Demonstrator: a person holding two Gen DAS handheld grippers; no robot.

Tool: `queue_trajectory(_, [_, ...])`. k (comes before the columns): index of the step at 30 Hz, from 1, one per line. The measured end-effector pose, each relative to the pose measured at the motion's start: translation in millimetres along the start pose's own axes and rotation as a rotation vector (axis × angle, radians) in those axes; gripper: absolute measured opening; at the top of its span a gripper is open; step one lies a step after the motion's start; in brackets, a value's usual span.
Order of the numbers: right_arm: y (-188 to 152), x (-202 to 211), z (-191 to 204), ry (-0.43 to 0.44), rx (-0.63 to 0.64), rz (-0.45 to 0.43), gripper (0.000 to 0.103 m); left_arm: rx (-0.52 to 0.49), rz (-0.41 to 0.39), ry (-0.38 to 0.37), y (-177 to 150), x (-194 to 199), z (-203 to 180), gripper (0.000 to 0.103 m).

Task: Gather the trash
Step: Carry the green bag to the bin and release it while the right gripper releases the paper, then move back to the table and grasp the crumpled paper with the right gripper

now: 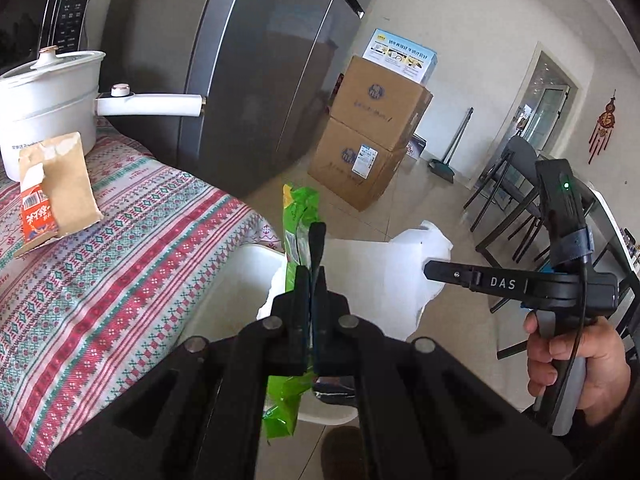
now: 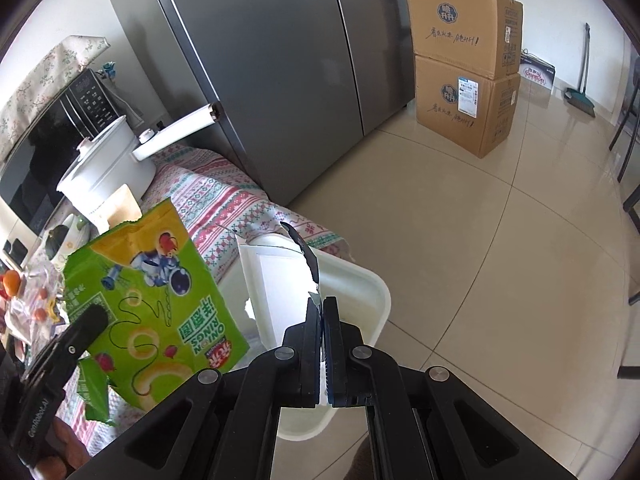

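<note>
Left gripper: one; fingers pinching one green snack bag over the bin.
Right gripper: one; fingers pinching one white bag liner at the bin's rim.
White bin: one, on the floor beside the counter.
Torn paper packet: one, on the counter.
White pot: one.
Cardboard boxes: two, stacked.
</note>
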State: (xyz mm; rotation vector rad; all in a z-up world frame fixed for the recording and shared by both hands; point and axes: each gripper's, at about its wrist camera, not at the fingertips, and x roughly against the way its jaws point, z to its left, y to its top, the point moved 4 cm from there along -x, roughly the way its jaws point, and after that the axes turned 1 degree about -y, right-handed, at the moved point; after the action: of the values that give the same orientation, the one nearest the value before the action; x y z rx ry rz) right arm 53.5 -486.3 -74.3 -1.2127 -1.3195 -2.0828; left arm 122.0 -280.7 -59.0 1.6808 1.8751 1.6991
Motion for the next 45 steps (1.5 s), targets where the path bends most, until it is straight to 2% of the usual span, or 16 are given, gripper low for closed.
queue_trajectory(3, [0,-5,-5,0.003,-0.025,0.021,0.009,-0.021,0.057,0.015,-5,-21,4,0.004])
queue_trajectory(4, [0,-7,-6,0.017,-0.043,0.027,0.011,-0.045,0.112,0.033,-8,-31,6,0.015])
queue_trajectory(5, [-1,-9,-7,0.038,-0.057,0.037,0.017,-0.068,0.135,0.078,-10,-37,9,0.023])
queue_trajectory(7, [-1,-10,-7,0.050,-0.068,0.045,0.027,-0.103,0.130,0.150,-16,-39,15,0.059])
queue_trajectory(9, [-1,-10,-7,0.047,-0.064,0.041,0.034,-0.107,0.131,0.178,-19,-37,20,0.066])
queue_trajectory(11, [0,-9,-6,0.048,-0.056,0.038,0.037,-0.095,0.151,0.185,-20,-36,23,0.068])
queue_trajectory(13, [1,-9,-5,0.046,-0.055,0.033,0.041,-0.090,0.150,0.200,-20,-34,26,0.077])
queue_trajectory(15, [2,-9,-4,0.051,-0.059,0.035,0.045,-0.092,0.146,0.215,-19,-30,28,0.082])
queue_trajectory(21, [3,-9,6,0.060,-0.045,0.030,0.059,-0.086,0.155,0.271,-17,-19,39,0.089])
queue_trajectory(28, [3,-15,36,0.058,0.004,0.038,0.066,-0.045,0.151,0.367,-17,15,70,0.094])
queue_trajectory(37, [7,-20,113,0.112,0.105,0.037,0.073,0.062,0.113,0.496,-16,97,135,0.099])
queue_trajectory(45, [-4,-26,192,0.175,0.193,0.054,0.078,0.172,0.058,0.625,-22,174,192,0.101])
